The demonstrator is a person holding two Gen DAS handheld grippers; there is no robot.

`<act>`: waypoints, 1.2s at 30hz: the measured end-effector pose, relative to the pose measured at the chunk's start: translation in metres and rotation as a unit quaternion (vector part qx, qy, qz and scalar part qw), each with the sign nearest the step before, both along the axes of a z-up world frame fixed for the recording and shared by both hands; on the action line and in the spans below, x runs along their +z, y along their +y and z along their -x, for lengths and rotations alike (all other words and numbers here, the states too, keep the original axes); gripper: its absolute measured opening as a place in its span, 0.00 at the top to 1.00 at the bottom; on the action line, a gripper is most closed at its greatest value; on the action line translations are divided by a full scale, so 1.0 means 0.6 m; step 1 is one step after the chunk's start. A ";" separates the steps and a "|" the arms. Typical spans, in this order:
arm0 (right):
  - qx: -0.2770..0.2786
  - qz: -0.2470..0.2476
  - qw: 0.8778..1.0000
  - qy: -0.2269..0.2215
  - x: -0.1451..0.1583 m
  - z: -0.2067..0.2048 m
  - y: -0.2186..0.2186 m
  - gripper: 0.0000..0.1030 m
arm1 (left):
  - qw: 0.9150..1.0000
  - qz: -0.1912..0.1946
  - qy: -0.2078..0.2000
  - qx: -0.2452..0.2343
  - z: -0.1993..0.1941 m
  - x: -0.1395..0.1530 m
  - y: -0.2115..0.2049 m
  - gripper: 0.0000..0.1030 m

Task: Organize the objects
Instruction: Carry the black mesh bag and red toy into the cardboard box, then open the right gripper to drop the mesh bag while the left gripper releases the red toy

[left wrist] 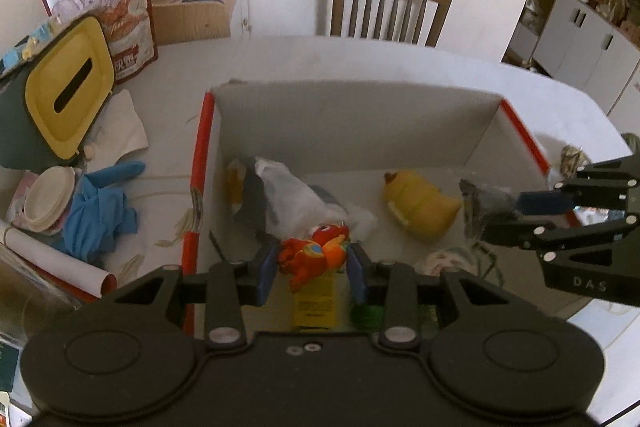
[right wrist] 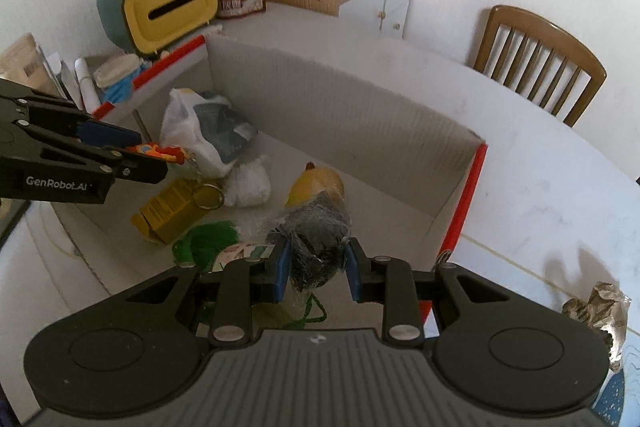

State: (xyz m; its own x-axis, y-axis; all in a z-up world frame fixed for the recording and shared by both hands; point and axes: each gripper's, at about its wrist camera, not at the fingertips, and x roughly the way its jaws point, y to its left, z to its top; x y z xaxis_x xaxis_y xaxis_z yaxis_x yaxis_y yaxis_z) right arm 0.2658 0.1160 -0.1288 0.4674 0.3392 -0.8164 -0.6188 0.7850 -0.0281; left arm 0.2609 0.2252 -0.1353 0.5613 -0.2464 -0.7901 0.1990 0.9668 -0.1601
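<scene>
Orange toy (left wrist: 316, 253) pinched in left tool (left wrist: 313, 267), grey bundle (right wrist: 318, 243) pinched in right tool (right wrist: 318, 269), both above box (left wrist: 352, 115); next, probably release inside.

Orange toy (left wrist: 316, 251), grey bundle (right wrist: 318, 243) above box (left wrist: 352, 115)

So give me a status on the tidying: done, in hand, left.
Done: the cardboard box already holds a yellow toy, a plastic bag and a yellow carton. In hand: left gripper grips an orange toy; right gripper grips a dark wrapped bundle. Left: crumpled foil on the table.
</scene>
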 end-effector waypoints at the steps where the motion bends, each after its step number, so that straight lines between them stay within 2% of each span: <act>1: 0.000 0.002 1.000 0.001 -0.003 0.000 0.001 0.73 | 1.000 0.000 0.003 -0.003 0.000 -0.004 0.001 0.65; 6: 0.000 0.011 1.000 0.003 -0.015 -0.003 0.003 0.73 | 0.999 -0.023 0.001 -0.029 0.003 -0.013 -0.012 0.65; 16: 0.003 0.017 1.000 -0.003 -0.017 -0.002 0.007 0.72 | 0.998 -0.025 0.031 -0.051 0.009 -0.041 -0.028 0.65; 20: -0.001 0.015 1.000 -0.004 -0.012 0.000 0.001 0.70 | 0.997 -0.015 0.050 -0.051 0.007 -0.050 -0.025 0.65; 21: -0.002 0.014 1.000 -0.004 -0.011 0.001 -0.001 0.68 | 0.997 -0.011 0.054 -0.050 0.006 -0.051 -0.023 0.64; 22: -0.004 0.014 1.000 -0.003 -0.010 0.002 -0.004 0.59 | 0.997 -0.010 0.056 -0.050 0.005 -0.051 -0.022 0.64; 24: -0.007 0.008 1.000 -0.008 -0.006 0.006 -0.010 0.47 | 0.997 -0.013 0.059 -0.053 0.005 -0.050 -0.023 0.64; 25: -0.008 0.005 1.000 -0.011 -0.002 0.009 -0.013 0.45 | 0.997 -0.014 0.060 -0.052 0.005 -0.050 -0.024 0.64; 33: -0.023 -0.014 1.000 -0.007 0.020 0.023 -0.038 0.45 | 0.997 -0.004 0.059 -0.054 0.011 -0.042 -0.028 0.60; 36: -0.024 -0.019 1.000 -0.009 0.030 0.032 -0.044 0.45 | 0.997 -0.004 0.054 -0.055 0.014 -0.034 -0.035 0.54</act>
